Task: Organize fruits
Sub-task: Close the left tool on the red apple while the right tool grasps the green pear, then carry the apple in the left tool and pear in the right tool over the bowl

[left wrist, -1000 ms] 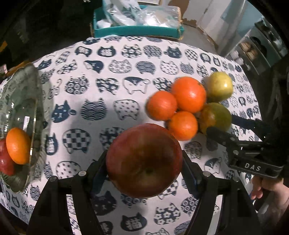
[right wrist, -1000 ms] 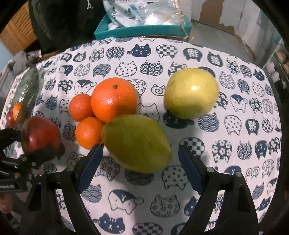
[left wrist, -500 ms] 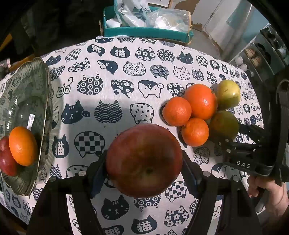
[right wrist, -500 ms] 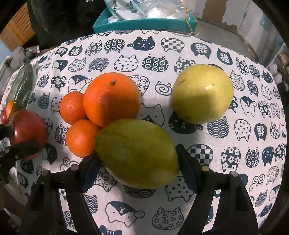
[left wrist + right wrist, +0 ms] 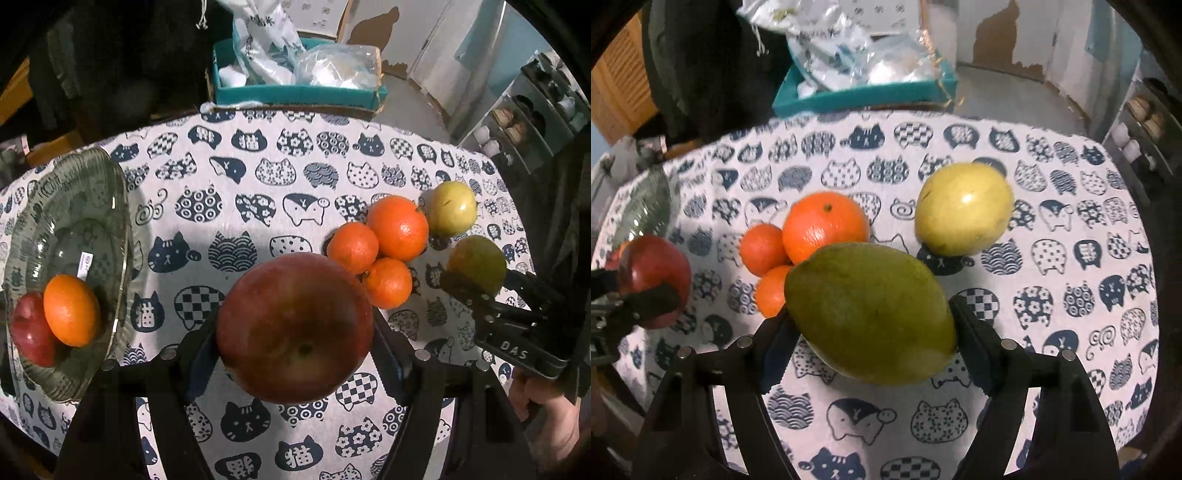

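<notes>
Right of the glass bowl [image 5: 74,236], left gripper [image 5: 295,332] clamped an apple [image 5: 295,325], right gripper [image 5: 868,321] clamped a mango [image 5: 868,310], both presumably bowl-bound.

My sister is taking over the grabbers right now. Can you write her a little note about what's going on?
Left gripper: shut on the red apple, held above the cloth.
Right gripper: shut on the green mango.
Done: glass bowl at left holds one orange and one red fruit.
Left: three oranges and the yellow-green fruit wait on the cat tablecloth; probably bowl the apple and mango first.
</notes>
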Demonstrator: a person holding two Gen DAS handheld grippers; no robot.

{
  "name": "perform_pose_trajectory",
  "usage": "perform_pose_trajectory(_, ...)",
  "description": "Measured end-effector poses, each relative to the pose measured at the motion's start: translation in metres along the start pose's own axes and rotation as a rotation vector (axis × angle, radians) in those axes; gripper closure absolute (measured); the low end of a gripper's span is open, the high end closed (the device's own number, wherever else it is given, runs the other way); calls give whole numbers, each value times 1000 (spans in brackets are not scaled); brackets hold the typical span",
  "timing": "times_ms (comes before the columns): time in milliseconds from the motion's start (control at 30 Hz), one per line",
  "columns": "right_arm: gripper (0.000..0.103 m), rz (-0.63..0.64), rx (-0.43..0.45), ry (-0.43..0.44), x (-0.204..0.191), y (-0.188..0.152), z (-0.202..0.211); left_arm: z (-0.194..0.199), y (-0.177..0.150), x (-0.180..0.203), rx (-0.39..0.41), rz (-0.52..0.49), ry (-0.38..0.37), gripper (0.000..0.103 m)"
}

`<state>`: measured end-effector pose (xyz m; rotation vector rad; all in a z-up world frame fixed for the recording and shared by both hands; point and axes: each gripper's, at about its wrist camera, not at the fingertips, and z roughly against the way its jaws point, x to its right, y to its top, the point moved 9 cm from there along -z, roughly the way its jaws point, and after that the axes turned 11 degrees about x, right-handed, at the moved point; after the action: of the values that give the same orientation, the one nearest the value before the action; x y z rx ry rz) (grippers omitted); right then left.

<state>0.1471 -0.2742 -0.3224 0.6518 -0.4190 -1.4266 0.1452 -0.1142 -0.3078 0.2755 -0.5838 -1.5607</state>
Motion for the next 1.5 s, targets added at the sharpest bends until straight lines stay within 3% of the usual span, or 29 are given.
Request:
perform_pose_trajectory(533,25,-2,199,-19,-25,55,79,73,32,-3,178,-33,2,27)
perform_pose_trajectory(867,25,11,304,17,-49,82,122,121,50,-18,292,-47,26,27)
perform_pose_trajectory(1500,25,60,403,71,-103,120,157,191,67,-73,461,-37,127,27)
